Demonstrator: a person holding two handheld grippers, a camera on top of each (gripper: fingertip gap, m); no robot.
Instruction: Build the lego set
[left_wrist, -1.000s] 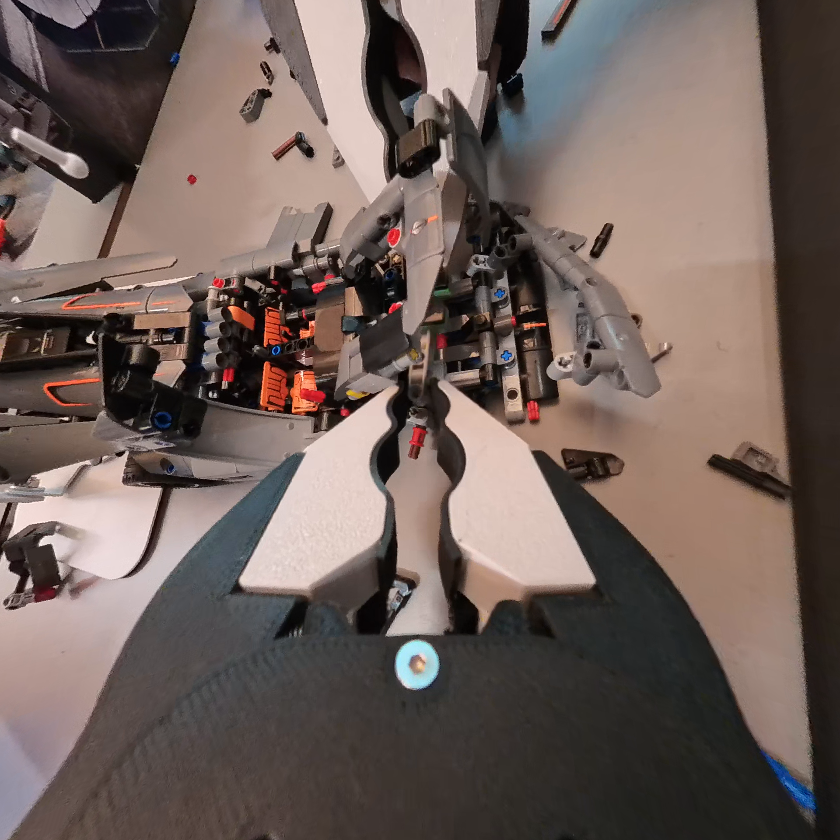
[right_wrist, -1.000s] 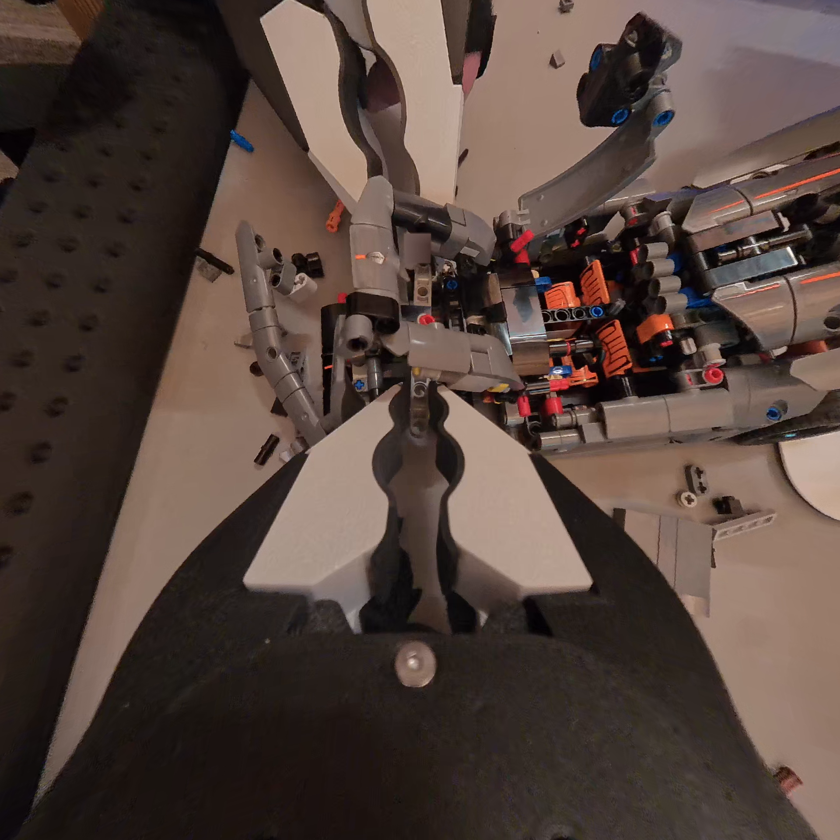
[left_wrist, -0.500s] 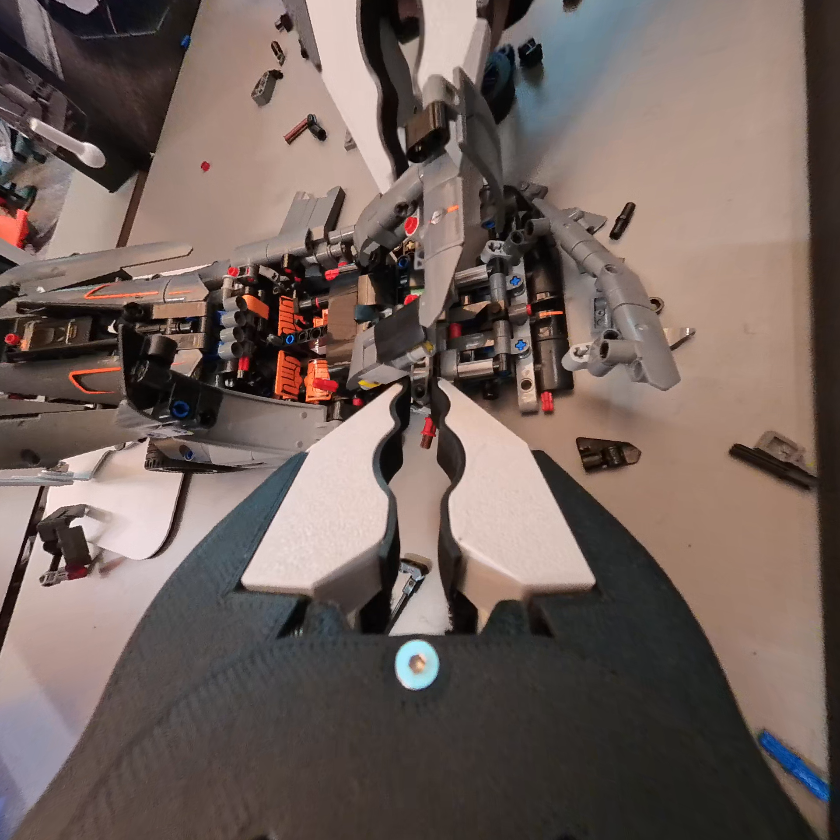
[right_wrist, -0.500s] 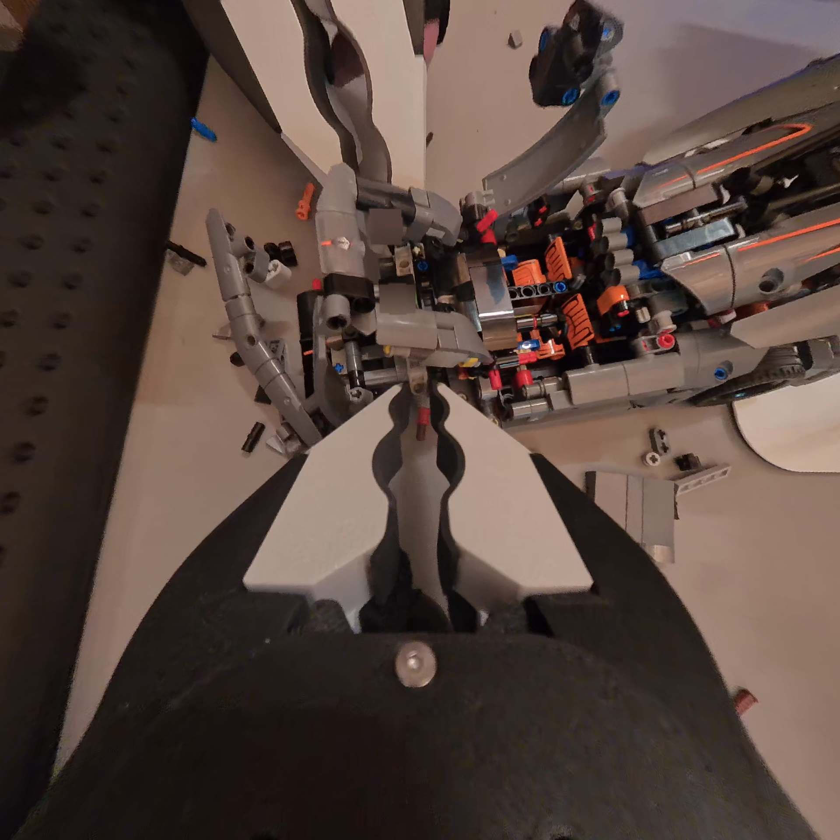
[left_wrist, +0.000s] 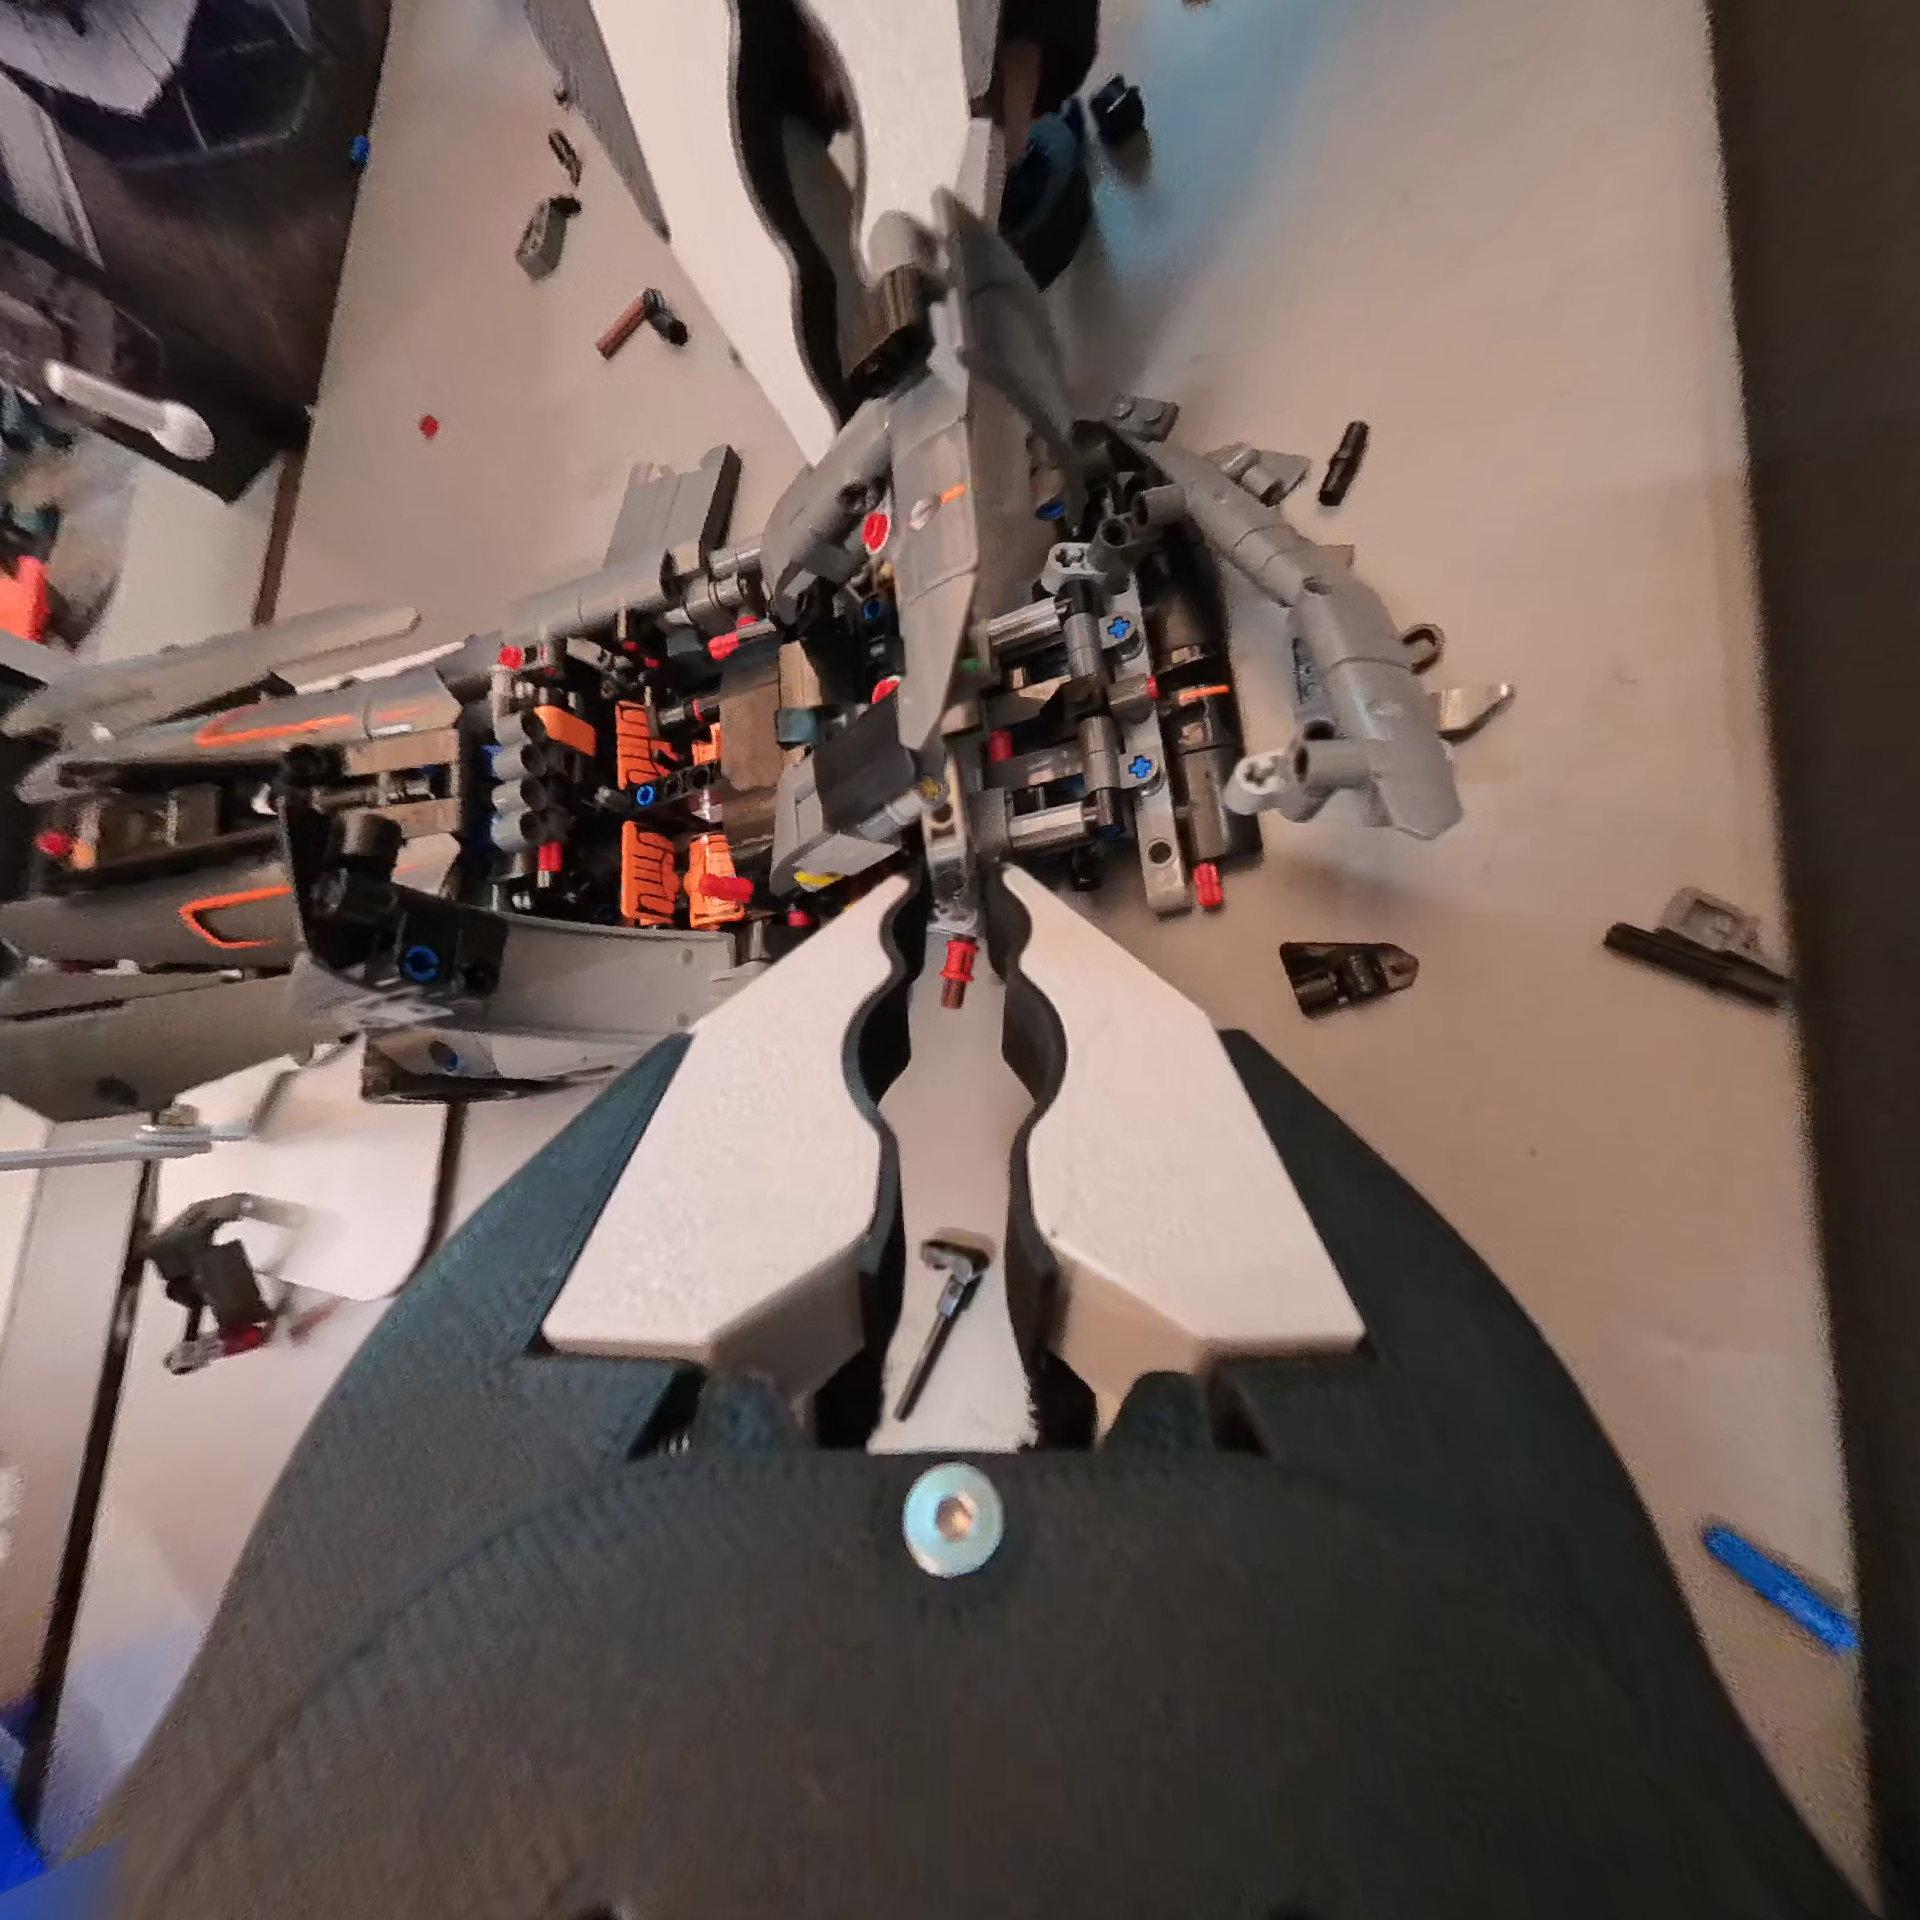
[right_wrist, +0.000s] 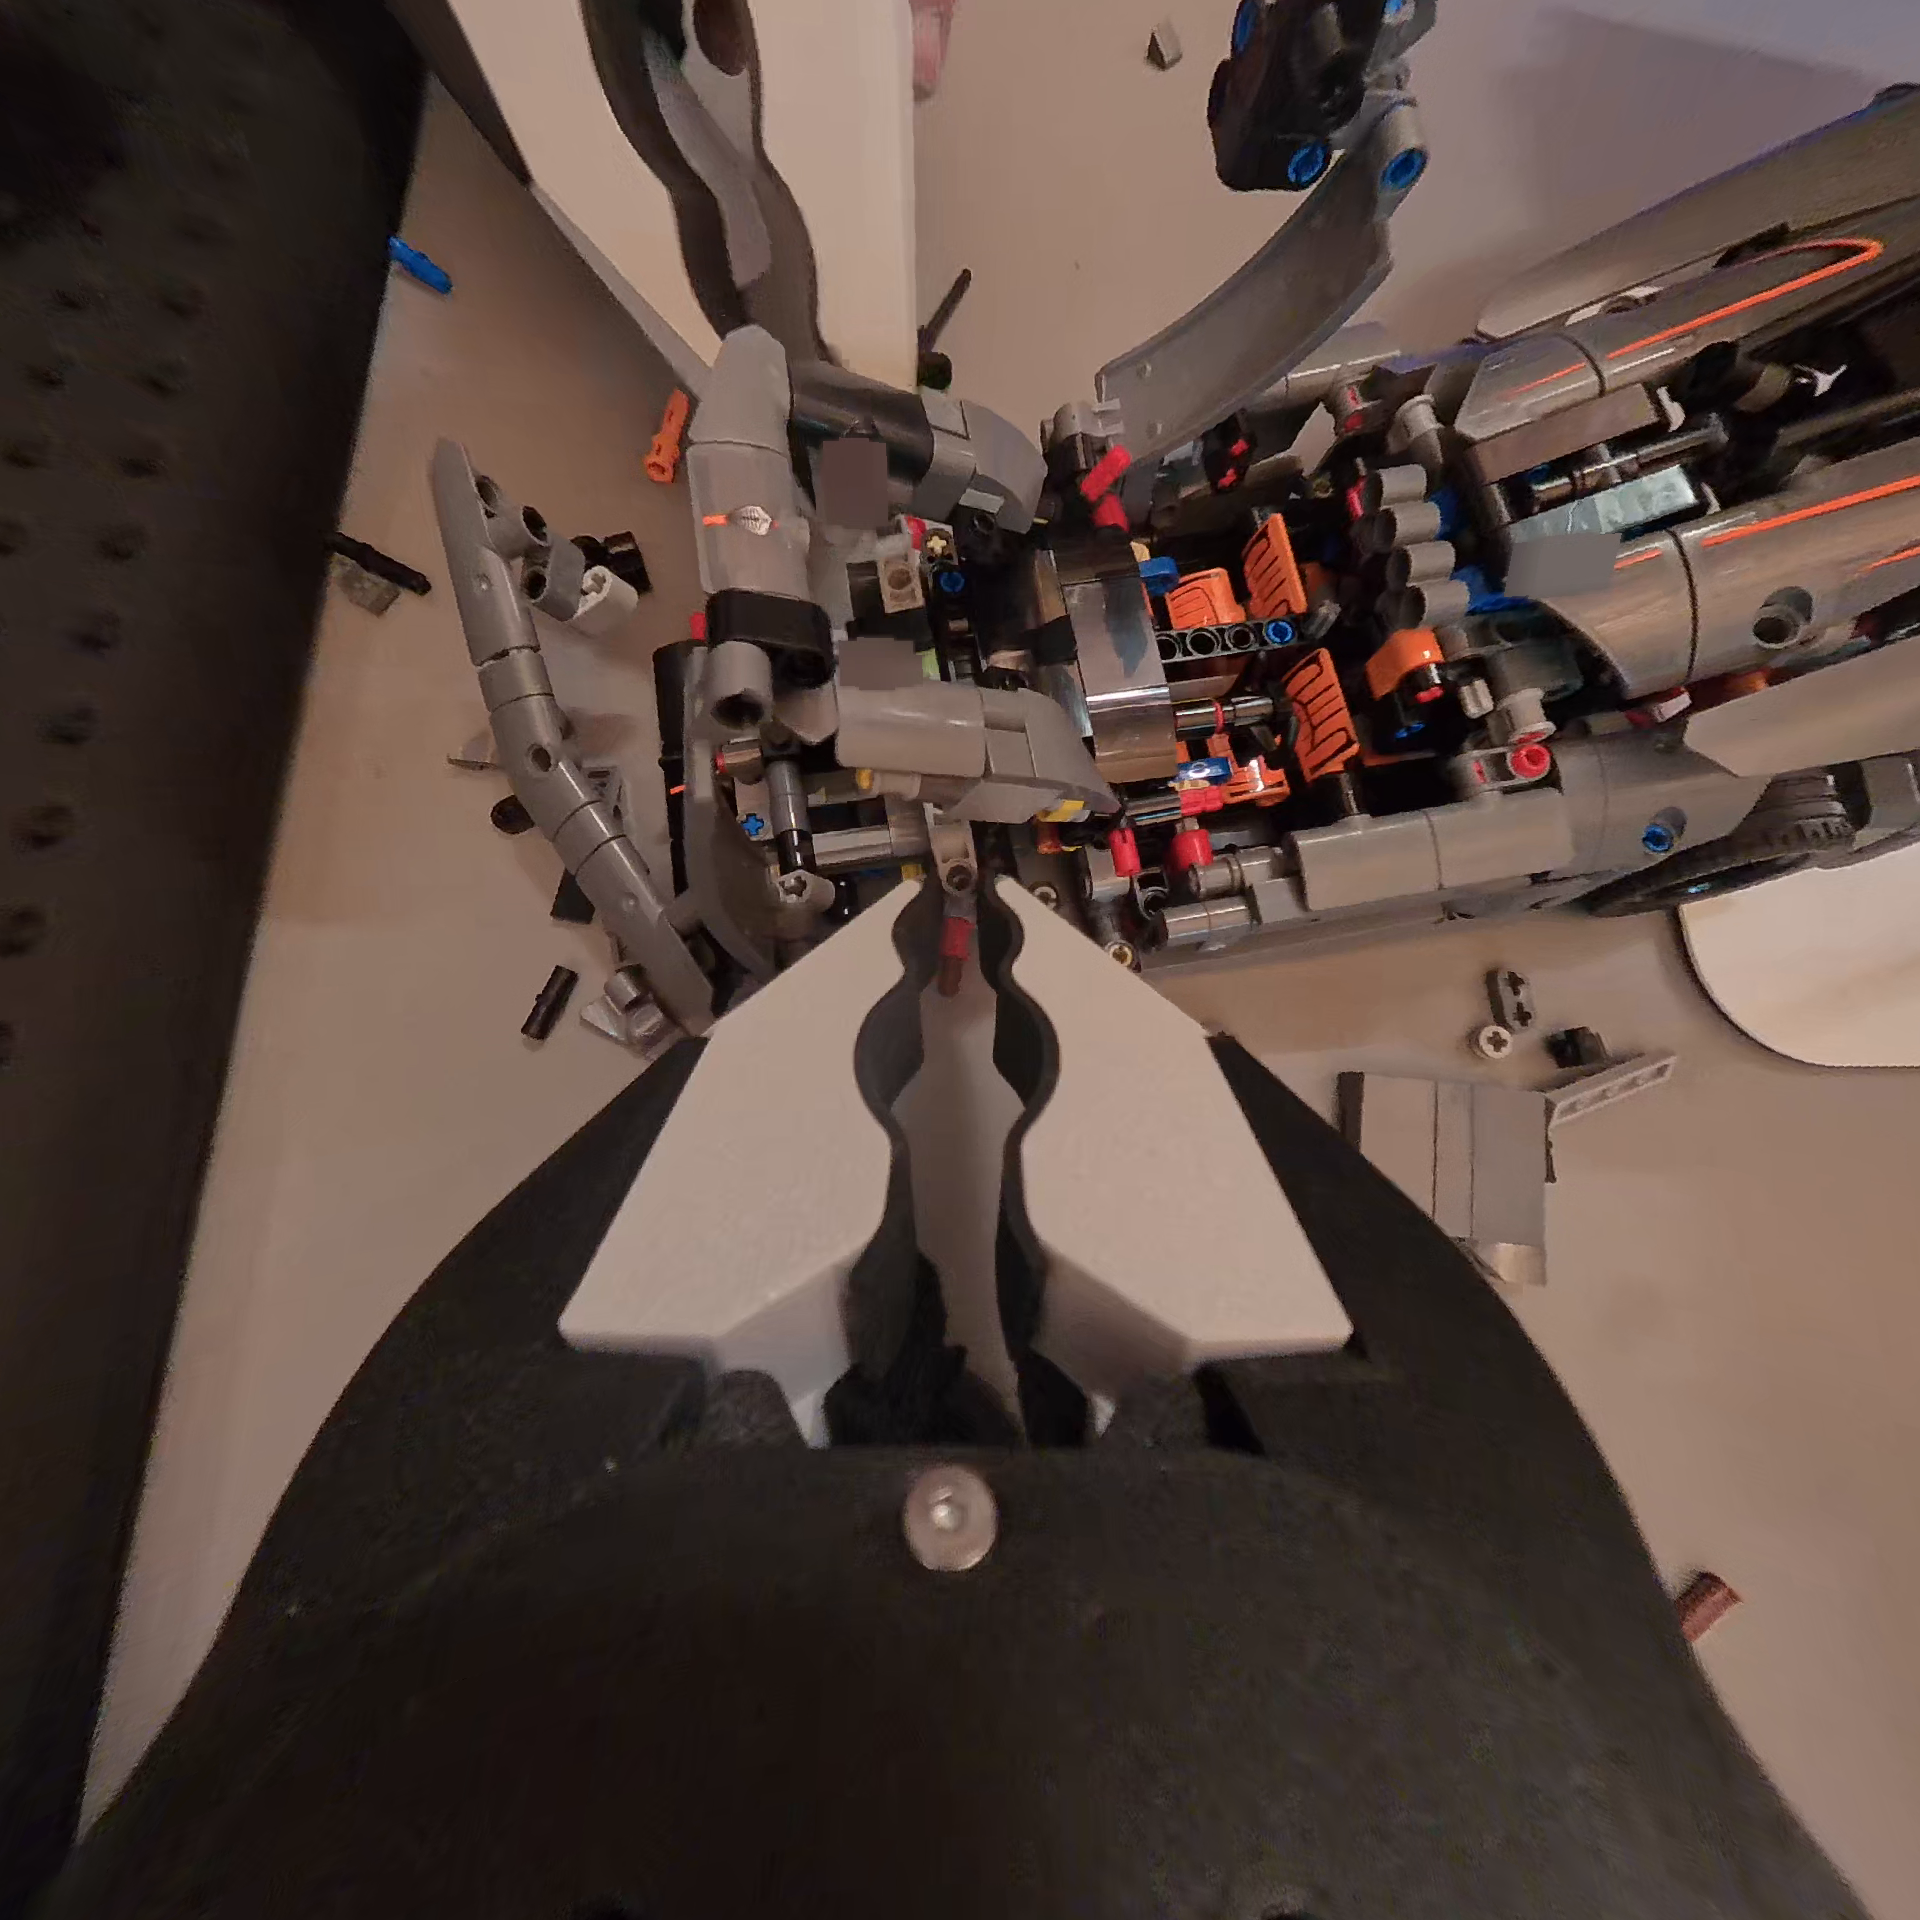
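Observation:
A long grey, black and orange Lego vehicle model (left_wrist: 623, 779) lies on the pale table; it also shows in the right wrist view (right_wrist: 1351, 675). A grey sub-assembly (left_wrist: 935, 582) of curved panels sits over its end and also shows in the right wrist view (right_wrist: 748, 488). My left gripper (left_wrist: 954, 894) is shut on a thin grey connector with a red pin (left_wrist: 958, 951) at one end of it. My right gripper (right_wrist: 956, 894) is shut on a similar connector with a red pin (right_wrist: 954, 940). Each gripper shows far off in the other's view, at a black cylinder on the sub-assembly.
Loose parts lie around: a grey jointed panel strip (left_wrist: 1340, 665), a black piece (left_wrist: 1345, 971), a blue piece (left_wrist: 1777, 1600), an axle (left_wrist: 940, 1314) under my left gripper, flat grey panels (right_wrist: 1475, 1153), an orange pin (right_wrist: 665, 447). A dark studded surface (right_wrist: 156, 623) borders the table. Across from one pair of fingers to the other is roughly 8 cm. About 7 cm separates my left fingertips from the black piece (left_wrist: 1345, 971).
Both grippers keep their hold. The sub-assembly and both views have shifted slightly over the model. More of the axle under my left gripper shows now.

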